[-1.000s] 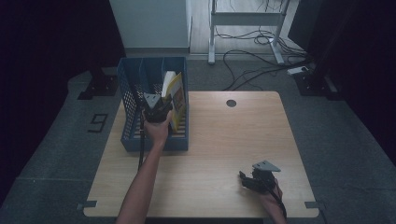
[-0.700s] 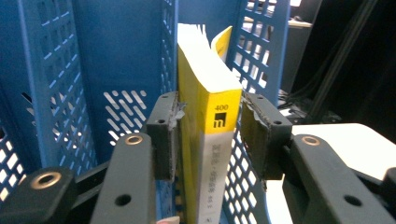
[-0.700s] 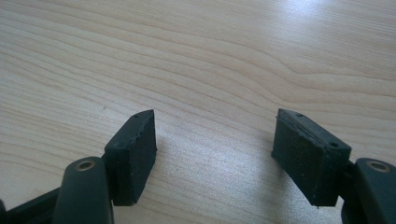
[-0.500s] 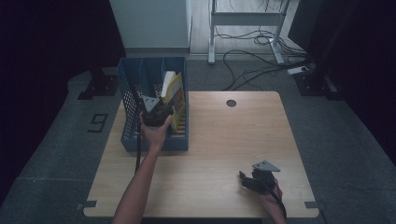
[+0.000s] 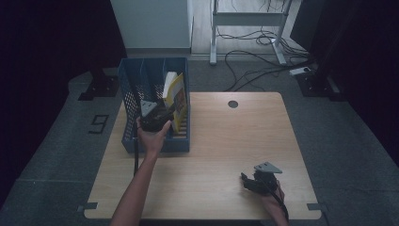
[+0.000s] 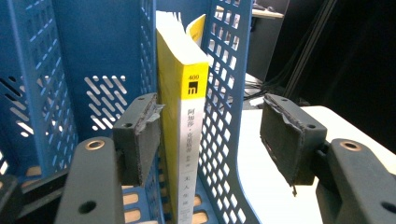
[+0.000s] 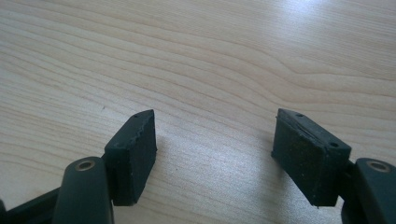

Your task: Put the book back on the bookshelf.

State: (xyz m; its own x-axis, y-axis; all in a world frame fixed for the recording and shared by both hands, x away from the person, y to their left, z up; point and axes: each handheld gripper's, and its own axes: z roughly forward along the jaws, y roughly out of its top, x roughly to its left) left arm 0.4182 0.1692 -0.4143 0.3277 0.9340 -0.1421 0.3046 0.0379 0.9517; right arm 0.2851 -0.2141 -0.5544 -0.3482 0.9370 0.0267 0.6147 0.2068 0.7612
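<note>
A person seated at a pale wooden table (image 5: 211, 155) works with a black two-jaw gripper in each hand. The left gripper (image 5: 160, 115) sits at the near end of a blue perforated plastic file rack (image 5: 134, 92), which stands on the table's far left corner, partly overhanging the edge. A yellow-spined paperback book (image 6: 187, 116) stands upright on its edge in the rack's rightmost compartment, tight against the rack's right-hand lattice wall, with its white page block showing behind the spine. In the left gripper view the jaws have just been opening and now stand apart: one pad (image 6: 140, 135) lies close along the book's left face, while the other hangs well clear outside the rack wall, so that book and wall both sit between the jaws without being pinched. Black printed characters run down the spine below a small dark logo.

The right gripper (image 5: 251, 181) rests low over the bare tabletop near the front right corner, well apart from the rack, with the grey three-cornered plate on top. Its own view shows the two black pads (image 7: 133, 154) spread wide above plain wood grain, nothing between them.

Beyond the table, dark grey carpet (image 5: 329, 122) carries a tangle of black cables (image 5: 263, 56) beneath a metal-framed stand (image 5: 247, 19).
</note>
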